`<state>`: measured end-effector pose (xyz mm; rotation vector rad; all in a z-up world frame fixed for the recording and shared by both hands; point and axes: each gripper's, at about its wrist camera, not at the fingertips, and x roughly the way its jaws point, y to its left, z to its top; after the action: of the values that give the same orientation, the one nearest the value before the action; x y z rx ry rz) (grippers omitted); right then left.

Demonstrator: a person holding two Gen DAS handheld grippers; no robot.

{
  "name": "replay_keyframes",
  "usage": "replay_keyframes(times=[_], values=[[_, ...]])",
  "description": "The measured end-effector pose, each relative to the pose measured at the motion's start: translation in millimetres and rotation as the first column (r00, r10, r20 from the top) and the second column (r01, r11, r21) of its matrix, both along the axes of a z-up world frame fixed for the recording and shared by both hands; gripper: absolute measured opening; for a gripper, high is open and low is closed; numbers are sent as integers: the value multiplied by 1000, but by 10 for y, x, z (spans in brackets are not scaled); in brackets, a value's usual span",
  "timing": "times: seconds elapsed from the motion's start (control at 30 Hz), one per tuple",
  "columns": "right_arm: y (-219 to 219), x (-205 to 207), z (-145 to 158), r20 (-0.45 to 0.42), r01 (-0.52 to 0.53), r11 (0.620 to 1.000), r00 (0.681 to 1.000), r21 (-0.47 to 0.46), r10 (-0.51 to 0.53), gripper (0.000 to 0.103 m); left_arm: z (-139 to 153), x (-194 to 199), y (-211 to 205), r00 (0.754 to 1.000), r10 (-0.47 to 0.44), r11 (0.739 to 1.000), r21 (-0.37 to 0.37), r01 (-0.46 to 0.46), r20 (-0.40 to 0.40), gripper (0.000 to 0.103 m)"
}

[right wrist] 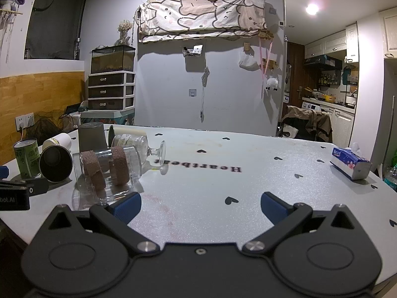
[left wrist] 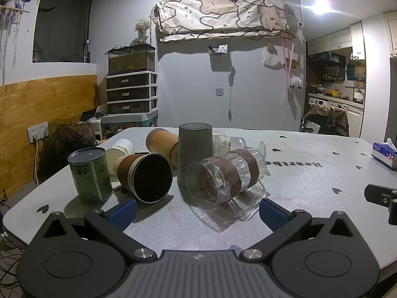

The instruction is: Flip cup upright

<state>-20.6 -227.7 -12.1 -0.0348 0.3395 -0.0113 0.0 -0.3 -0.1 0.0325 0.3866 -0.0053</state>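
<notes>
The glass cup (left wrist: 227, 177) lay on its side on the desk (left wrist: 310, 181), mouth toward the left claw (left wrist: 197, 209), which was spread wide just before it, likely to straddle it. The right claw (right wrist: 201, 206), equally spread, held nothing.

table (right wrist: 248, 154): "Heartbeat", upside down | left tool (right wrist: 15, 196): "bot.AI"

Clear glass mug with corrugated paper bands (left wrist: 225, 176) on its side, near counter's (left wrist: 310, 183) front edge. Dark grey tumbler (left wrist: 194, 154) upside down just behind it. Brown-sleeved cup with black interior (left wrist: 146, 176) lying to left; green tin can (left wrist: 89, 175) upright further left. Stemmed glass goblet (right wrist: 139, 146) lying behind mug. Tissue pack (right wrist: 349, 162) well apart, far right.
</notes>
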Motion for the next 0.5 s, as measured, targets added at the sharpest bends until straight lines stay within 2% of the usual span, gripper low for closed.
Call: replay_keyframes(times=[0.5], values=[[6, -3, 5, 1, -1, 1000, 1000, -1, 1, 103, 0, -1, 0, 1000, 0, 1000, 0, 0, 1, 103]])
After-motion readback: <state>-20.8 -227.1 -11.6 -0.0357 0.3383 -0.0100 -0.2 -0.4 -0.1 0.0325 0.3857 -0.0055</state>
